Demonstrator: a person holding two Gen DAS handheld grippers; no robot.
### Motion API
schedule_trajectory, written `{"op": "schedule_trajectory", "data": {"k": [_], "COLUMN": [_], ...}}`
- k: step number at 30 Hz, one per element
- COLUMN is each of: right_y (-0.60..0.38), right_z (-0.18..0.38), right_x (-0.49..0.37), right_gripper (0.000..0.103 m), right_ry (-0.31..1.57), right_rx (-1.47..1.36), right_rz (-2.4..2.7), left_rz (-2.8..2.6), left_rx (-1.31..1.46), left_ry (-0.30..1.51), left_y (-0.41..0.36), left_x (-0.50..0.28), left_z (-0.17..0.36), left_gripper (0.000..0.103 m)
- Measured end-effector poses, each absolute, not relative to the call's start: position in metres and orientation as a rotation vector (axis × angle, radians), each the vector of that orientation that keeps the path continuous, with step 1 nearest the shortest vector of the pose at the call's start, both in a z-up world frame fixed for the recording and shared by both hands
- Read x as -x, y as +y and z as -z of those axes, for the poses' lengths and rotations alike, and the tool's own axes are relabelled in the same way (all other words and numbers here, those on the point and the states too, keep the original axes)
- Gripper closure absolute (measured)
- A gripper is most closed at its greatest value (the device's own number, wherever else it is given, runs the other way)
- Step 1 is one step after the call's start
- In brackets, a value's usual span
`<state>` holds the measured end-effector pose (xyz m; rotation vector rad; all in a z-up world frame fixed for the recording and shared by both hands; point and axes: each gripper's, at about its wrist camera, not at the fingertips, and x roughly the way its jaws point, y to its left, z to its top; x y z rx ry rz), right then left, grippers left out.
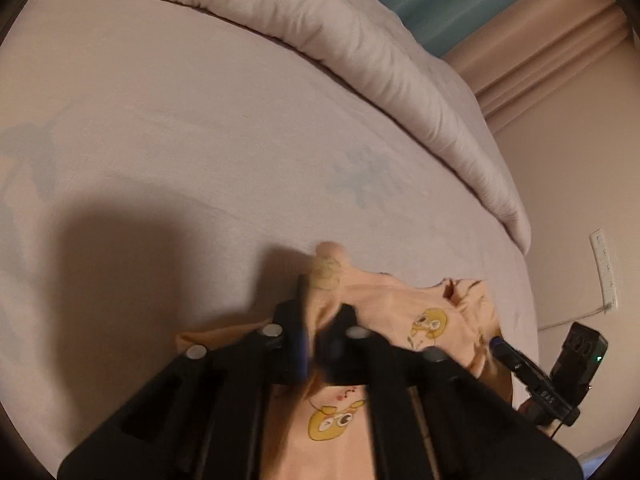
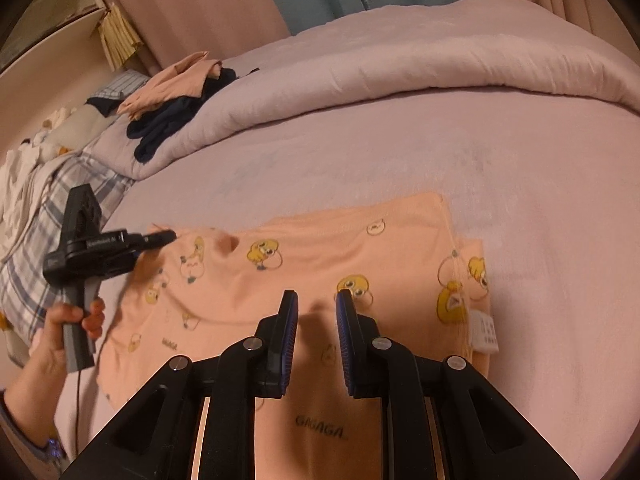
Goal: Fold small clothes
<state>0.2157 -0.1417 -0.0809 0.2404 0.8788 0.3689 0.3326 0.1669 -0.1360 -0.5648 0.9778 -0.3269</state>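
A peach garment (image 2: pixel 320 248) printed with yellow cartoon ducks lies flat on the pale lilac bed sheet (image 2: pixel 520 160), with a white label at its right edge. In the left wrist view my left gripper (image 1: pixel 320 316) is shut on a bunched fold of the same garment (image 1: pixel 400 300). From the right wrist view the left gripper (image 2: pixel 168 235) pinches the garment's far left corner, with a hand around its handle. My right gripper (image 2: pixel 316 300) hovers over the garment's near middle, jaws a little apart with nothing between them. The right gripper (image 1: pixel 496 342) also shows at the garment's right edge.
A rolled lilac duvet (image 2: pixel 400 60) runs along the back of the bed. A pile of dark and peach clothes (image 2: pixel 172 96) sits at its left end, with a plaid cloth (image 2: pixel 48 208) below it. Curtains hang behind. A white power strip (image 1: pixel 604 268) is on the wall.
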Motion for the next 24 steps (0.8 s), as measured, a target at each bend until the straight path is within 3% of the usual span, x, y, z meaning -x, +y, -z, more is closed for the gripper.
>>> {"op": "schedule_trajectory", "data": {"k": [6, 9, 12, 15, 20, 24], "right_y": [-0.134, -0.138, -0.153, -0.16, -0.156, -0.134], "right_z": [0.085, 0.097, 0.1, 0.089, 0.074, 0.074], "right_x": [-0.233, -0.248, -0.252, -0.246, -0.219, -0.188], "right_gripper": [0.084, 0.084, 0.084, 0.084, 0.084, 0.084], "right_ry": [0.889, 0.941, 0.949, 0.898, 0.854, 0.841], "right_rx": [-0.229, -0.186, -0.283, -0.234, -0.171, -0.077], "right_rz": [-0.331, -0.204, -0.192, -0.058, -0.118, -0.241], "left_rz": [0.13, 0.125, 0.016, -0.015, 0.103, 0.316], "left_rx": [0.51, 0.439, 0.373, 0.438, 0.373, 0.302], "left_ry": [0.795, 0.902, 0.976, 0.928, 0.918, 0.932], "left_y": [0.179, 0.175, 0.183, 0.206, 0.205, 0.16], "left_x": [-0.302, -0.318, -0.324, -0.31, -0.268, -0.227], "left_z": [0.109, 0.119, 0.13, 0.122, 0.105, 0.099], "left_gripper": [0.099, 0.092, 0.081, 0.059, 0.061, 0.061]}}
